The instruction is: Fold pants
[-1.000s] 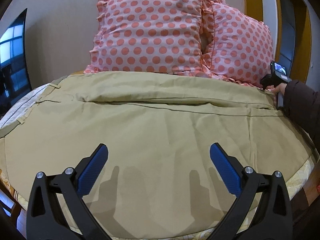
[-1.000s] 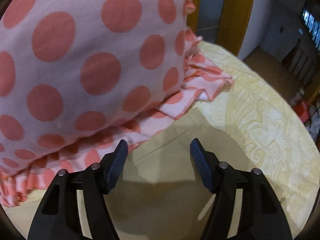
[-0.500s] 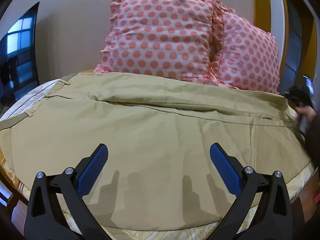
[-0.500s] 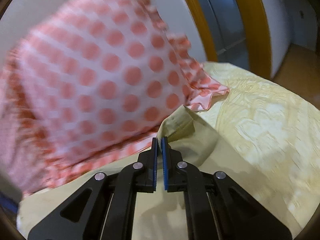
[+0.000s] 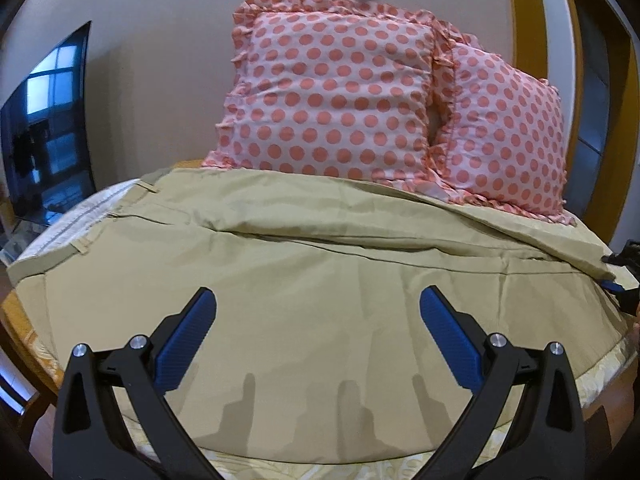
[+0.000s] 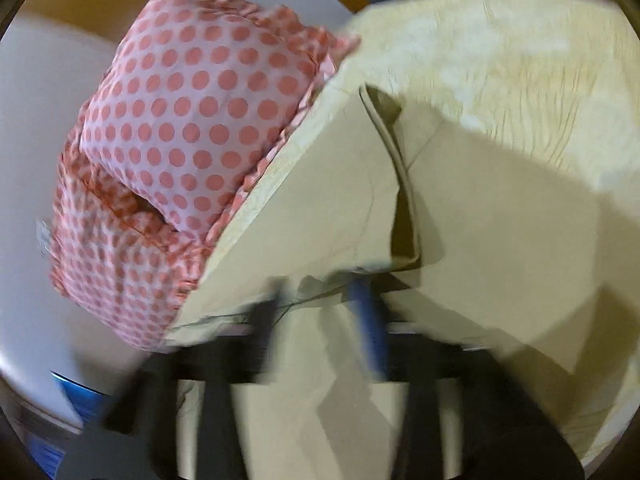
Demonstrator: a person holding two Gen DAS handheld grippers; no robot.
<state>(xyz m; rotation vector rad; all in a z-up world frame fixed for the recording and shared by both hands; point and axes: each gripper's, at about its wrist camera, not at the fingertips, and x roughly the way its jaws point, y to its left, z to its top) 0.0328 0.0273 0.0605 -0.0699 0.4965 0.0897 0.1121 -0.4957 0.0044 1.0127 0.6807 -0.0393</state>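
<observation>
Pants flat beyond wide-apart left tongs; hem pinched in right tongs, w/ blur.

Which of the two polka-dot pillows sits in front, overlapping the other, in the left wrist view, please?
The larger-looking pillow on the left is in front; its ruffled right edge covers part of the pillow on the right, nearer the door frame.

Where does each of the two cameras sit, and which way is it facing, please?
Left wrist: on the left tongs, low at the bed's near edge, facing the khaki pants and polka-dot pillows; open blue-padded fingers show, right tongs at far right.
Right wrist: on the right tongs, tilted and blurred, looking along lifted pants cloth; dark fingers barely readable.
Shared: pants, pillows.
</observation>
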